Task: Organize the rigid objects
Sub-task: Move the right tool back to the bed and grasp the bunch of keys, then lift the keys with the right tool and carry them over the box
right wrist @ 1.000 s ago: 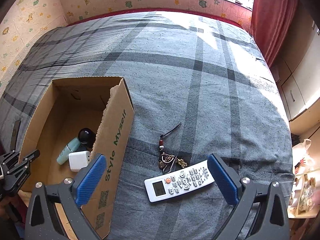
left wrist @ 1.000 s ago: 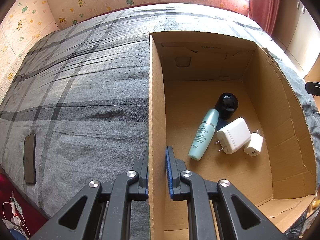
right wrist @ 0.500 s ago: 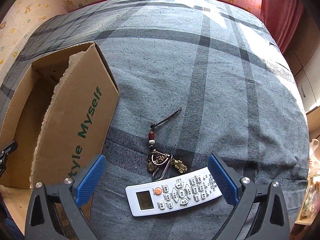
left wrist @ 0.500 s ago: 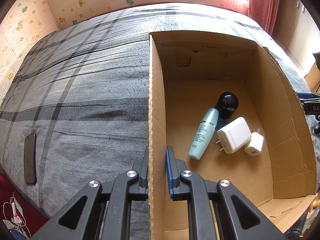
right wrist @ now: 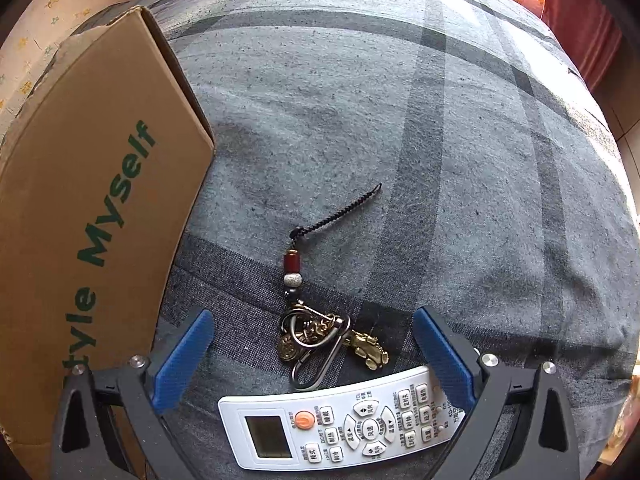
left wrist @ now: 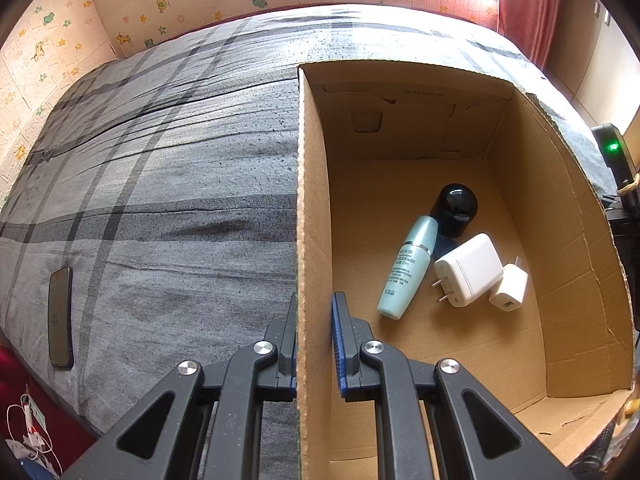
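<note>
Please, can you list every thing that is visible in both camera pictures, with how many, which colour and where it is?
Open cardboard box: 1, brown, on the bed.
Slim tube-shaped bottle: 1, pale teal, lying in the box.
Round-topped container: 1, black, in the box, by the bottle.
Wall chargers: 2, white, in the box.
Flat phone-like slab: 1, dark, at the bed's edge.
Remote control: 1, white, on the bed.
Beaded keychain: 1, brass and black, beside the remote.
Plaid bed cover: 1, grey.
Left gripper: shut on the box wall.
Right gripper: open, above the keychain.
</note>
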The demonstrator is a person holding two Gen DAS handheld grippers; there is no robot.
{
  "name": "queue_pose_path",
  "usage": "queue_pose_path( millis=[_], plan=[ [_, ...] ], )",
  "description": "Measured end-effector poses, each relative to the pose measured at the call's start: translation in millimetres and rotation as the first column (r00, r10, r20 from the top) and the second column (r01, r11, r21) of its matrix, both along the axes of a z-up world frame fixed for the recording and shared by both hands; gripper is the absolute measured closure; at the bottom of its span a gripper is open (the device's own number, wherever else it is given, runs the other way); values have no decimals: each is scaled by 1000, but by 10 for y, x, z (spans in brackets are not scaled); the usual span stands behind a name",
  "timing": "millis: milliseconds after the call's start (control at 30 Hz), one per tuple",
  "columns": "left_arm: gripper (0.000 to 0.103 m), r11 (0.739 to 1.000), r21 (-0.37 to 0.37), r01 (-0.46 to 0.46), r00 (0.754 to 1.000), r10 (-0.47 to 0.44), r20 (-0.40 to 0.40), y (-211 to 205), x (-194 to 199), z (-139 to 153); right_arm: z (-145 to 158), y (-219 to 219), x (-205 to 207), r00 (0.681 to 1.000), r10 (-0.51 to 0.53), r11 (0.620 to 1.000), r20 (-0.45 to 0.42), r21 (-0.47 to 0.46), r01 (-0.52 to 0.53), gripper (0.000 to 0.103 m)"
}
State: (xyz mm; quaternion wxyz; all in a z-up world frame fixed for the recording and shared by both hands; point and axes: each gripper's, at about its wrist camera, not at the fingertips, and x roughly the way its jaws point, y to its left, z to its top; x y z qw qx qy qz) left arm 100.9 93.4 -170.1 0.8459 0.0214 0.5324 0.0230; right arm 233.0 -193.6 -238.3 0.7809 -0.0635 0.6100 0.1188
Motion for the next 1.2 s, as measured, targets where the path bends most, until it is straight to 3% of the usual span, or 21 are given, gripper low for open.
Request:
queue_pose_path(
  millis=[400, 500, 567, 600, 633, 767, 900, 1200],
  plan=[
    [89, 1000, 4, 0, 1000, 0, -1, -4, 5, -8, -146, -17, -10, 1000, 12, 1000, -10, -1, -12, 5],
    [89, 1000, 6, 2, 1000, -2, -1, -9, 11, -4, -141, -76, -20, 1000, -4, 1000, -3, 2, 4, 18],
    [89, 1000, 5, 1, 1000, -1, -1, -4, 9, -4, -125, -124, -28, 1000, -13, 1000, 5, -12, 13, 38],
    [89, 1000, 5, -1, 1000, 1, -1, -6, 13, -5, -127, -138, -35, 1000, -10, 1000, 3, -20, 10, 44],
    [89, 1000, 4, -2, 1000, 2, -1, -5, 13, -6, -130, -135, -47, 1000, -3, 999, 5, -47, 3, 58],
    [89, 1000, 7, -2, 1000, 2, 1, -11, 7, -1, -97, -100, -99, 999, 16, 997, 30, -79, -14, 59],
    [89, 1000, 9, -2, 1000, 2, 1, -19, 2, 2, -39, -119, -148, 999, -25, 998, 40, -53, 27, 61],
    [89, 1000, 8, -3, 1000, 3, 1, -28, 3, 15, 175, -92, -234, 997, -24, 998, 69, -51, 27, 75]
  ],
)
